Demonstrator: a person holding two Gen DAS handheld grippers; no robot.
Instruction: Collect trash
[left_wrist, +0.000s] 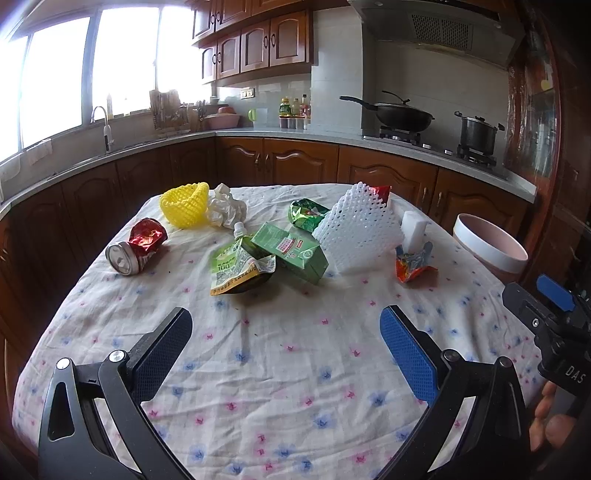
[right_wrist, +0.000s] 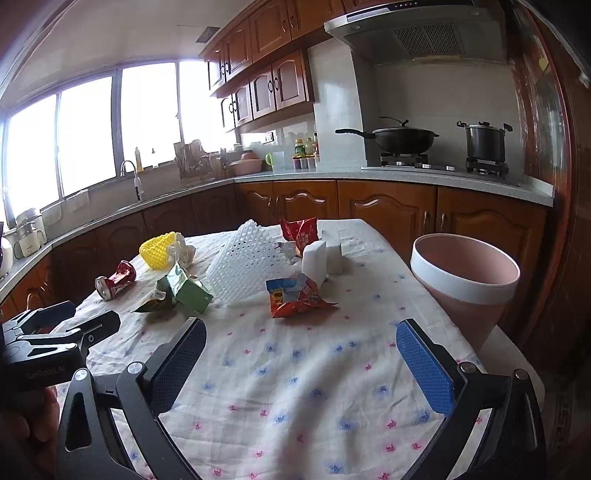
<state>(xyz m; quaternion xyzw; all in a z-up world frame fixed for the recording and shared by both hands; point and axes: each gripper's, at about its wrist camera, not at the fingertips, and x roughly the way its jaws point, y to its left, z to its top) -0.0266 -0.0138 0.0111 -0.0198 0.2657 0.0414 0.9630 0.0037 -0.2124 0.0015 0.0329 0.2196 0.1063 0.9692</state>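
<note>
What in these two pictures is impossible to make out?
- Bin bottom: right wrist view, hidden by its own wall; left wrist view shows only the rim.
- Pouch print: left wrist view, too small and crumpled to read.
- Red wrapper: left wrist view, mostly behind the white foam net.
- Outside the window: both views, washed out by glare.
- Wok contents: lid on.

left tool (left_wrist: 286, 334): black linkage frame, silver pivot screws, blue textured pads | right tool (right_wrist: 301, 345): same build; "DAS" lettering on its body at left-wrist frame's right edge
</note>
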